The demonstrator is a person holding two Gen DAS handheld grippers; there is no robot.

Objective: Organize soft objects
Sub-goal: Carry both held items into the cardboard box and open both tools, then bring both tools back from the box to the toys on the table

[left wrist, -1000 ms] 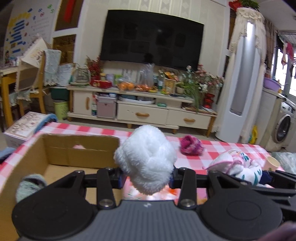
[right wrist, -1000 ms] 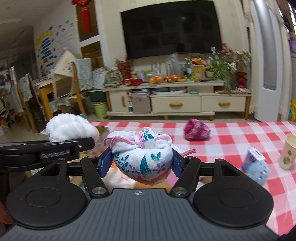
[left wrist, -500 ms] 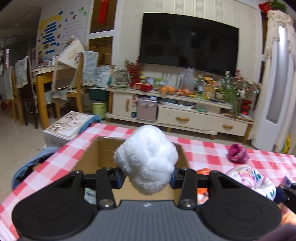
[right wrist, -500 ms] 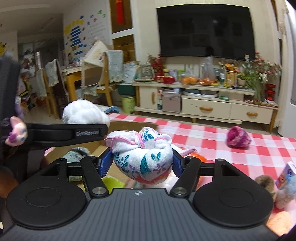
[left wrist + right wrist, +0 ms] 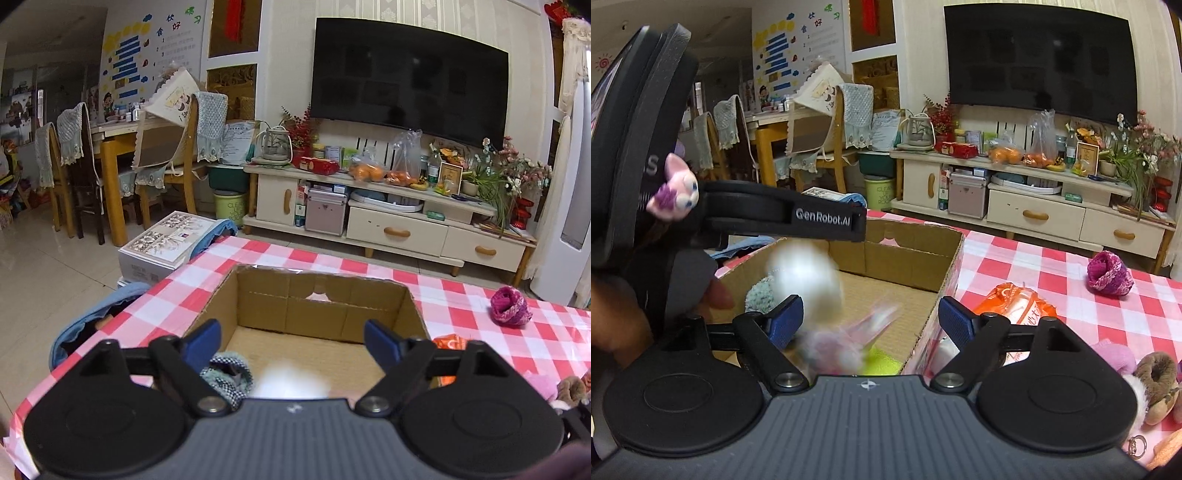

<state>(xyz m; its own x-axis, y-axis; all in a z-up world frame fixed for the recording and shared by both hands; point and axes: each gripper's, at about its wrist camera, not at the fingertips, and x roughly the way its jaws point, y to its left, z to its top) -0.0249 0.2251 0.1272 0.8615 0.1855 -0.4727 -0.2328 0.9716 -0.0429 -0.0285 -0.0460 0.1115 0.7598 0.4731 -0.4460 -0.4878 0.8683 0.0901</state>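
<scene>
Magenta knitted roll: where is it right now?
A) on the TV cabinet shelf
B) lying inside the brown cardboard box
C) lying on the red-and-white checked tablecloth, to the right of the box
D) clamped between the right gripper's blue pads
C: the magenta knitted roll lies on the red-and-white checked tablecloth, clear of the brown cardboard box; in the right wrist view it lies beyond the open right gripper.
</scene>
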